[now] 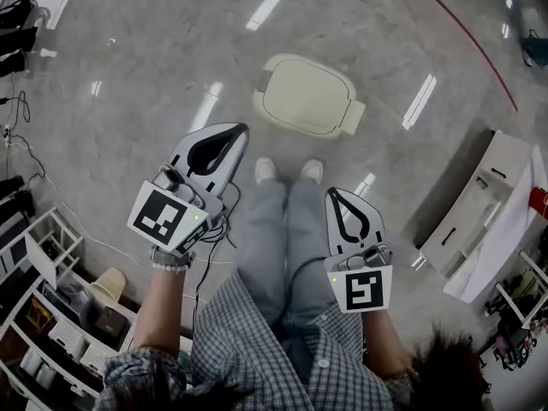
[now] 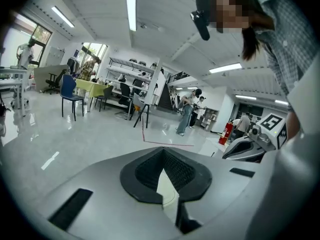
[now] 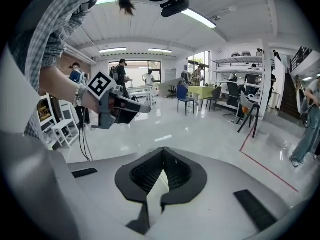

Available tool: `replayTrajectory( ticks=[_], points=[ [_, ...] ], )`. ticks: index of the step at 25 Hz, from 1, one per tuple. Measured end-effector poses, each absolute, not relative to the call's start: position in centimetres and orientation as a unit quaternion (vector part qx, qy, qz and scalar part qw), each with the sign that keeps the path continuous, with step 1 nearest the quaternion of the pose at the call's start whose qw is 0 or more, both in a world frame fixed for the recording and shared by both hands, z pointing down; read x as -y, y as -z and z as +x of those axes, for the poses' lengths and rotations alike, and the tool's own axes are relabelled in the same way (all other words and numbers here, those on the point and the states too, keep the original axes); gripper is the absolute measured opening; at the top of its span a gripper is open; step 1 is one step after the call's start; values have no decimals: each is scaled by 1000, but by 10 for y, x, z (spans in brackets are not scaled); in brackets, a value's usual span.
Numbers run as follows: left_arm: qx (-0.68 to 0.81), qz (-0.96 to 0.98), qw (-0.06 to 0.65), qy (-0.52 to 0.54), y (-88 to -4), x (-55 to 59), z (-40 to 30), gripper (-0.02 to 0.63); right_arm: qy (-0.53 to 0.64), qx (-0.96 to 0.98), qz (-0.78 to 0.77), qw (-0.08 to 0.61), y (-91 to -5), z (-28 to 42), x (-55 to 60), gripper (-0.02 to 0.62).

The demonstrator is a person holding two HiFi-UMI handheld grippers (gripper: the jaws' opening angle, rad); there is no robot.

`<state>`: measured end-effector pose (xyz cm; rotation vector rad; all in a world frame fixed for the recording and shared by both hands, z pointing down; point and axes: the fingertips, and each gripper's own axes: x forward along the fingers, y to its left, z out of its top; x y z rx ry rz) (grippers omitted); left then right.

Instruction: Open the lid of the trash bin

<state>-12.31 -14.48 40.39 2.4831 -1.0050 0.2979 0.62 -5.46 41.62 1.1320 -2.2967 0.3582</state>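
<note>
The cream trash bin stands on the grey floor just ahead of the person's shoes, and its lid lies flat and closed. My left gripper is held at waist height, left of the bin and nearer me, its jaws shut with nothing between them. My right gripper hangs lower, below the bin in the head view, also shut and empty. Neither touches the bin. In the left gripper view the jaws meet at the left gripper's tip; the right gripper's tip is closed the same way. Neither gripper view shows the bin.
A white shelf unit with boxes stands at the lower left, with cables trailing on the floor. A white cabinet stands at the right. A red floor line curves past the bin. People, chairs and tables fill the far room.
</note>
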Motion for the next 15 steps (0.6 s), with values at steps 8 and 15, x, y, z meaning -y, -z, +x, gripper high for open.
replayTrajectory(
  ticks=[8,15],
  points=[
    [359,897,225,-129,-448,162,-114,5,-161,854,420,261,-458,1,65,18],
    [364,888,244,-142,-497,169,-112,5,-179,846,423,271,-495,4,72,18]
  ],
)
